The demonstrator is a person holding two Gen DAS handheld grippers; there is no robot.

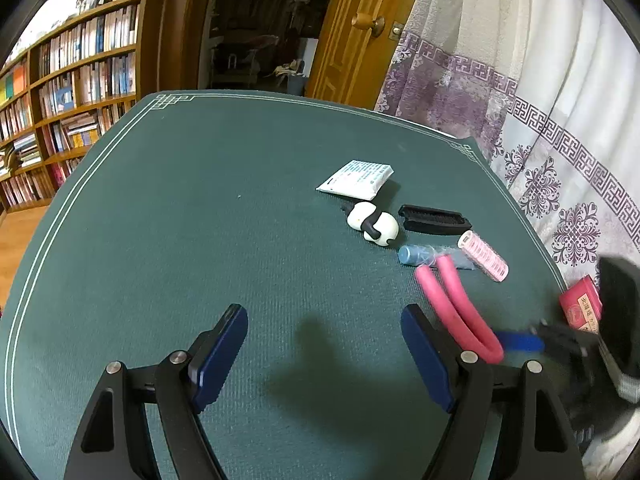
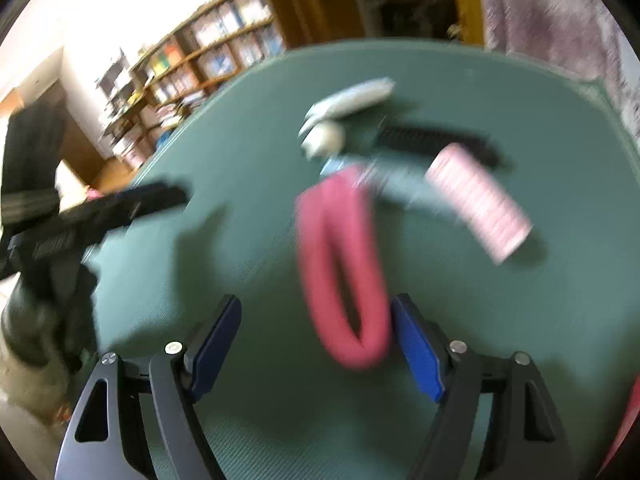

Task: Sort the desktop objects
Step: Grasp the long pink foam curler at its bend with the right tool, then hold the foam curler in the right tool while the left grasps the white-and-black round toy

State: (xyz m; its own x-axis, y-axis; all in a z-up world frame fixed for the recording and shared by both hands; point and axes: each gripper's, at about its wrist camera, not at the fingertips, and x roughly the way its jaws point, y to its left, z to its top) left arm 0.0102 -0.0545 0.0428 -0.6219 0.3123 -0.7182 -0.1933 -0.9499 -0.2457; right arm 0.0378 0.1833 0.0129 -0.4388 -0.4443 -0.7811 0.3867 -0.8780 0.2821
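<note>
In the left wrist view, the left gripper [image 1: 325,344] hovers over the green table mat [image 1: 200,240] with its blue pads spread wide and nothing between them. To its right lie a white sachet [image 1: 356,178], a panda-shaped toy [image 1: 373,225], a black comb [image 1: 434,220], a blue wrapped item [image 1: 416,255], a pink hair roller [image 1: 483,255] and a bent pink foam curler [image 1: 456,308]. A red box [image 1: 580,306] sits at the mat's right edge, beside the blurred right gripper [image 1: 524,342].

The right wrist view is smeared by motion. The right gripper [image 2: 316,344] stands wide open, holding nothing. The foam curler [image 2: 344,272] lies just ahead, its bend apparently close to the right-hand pad; contact cannot be judged. The hair roller [image 2: 478,202] and comb [image 2: 436,140] lie beyond.
</note>
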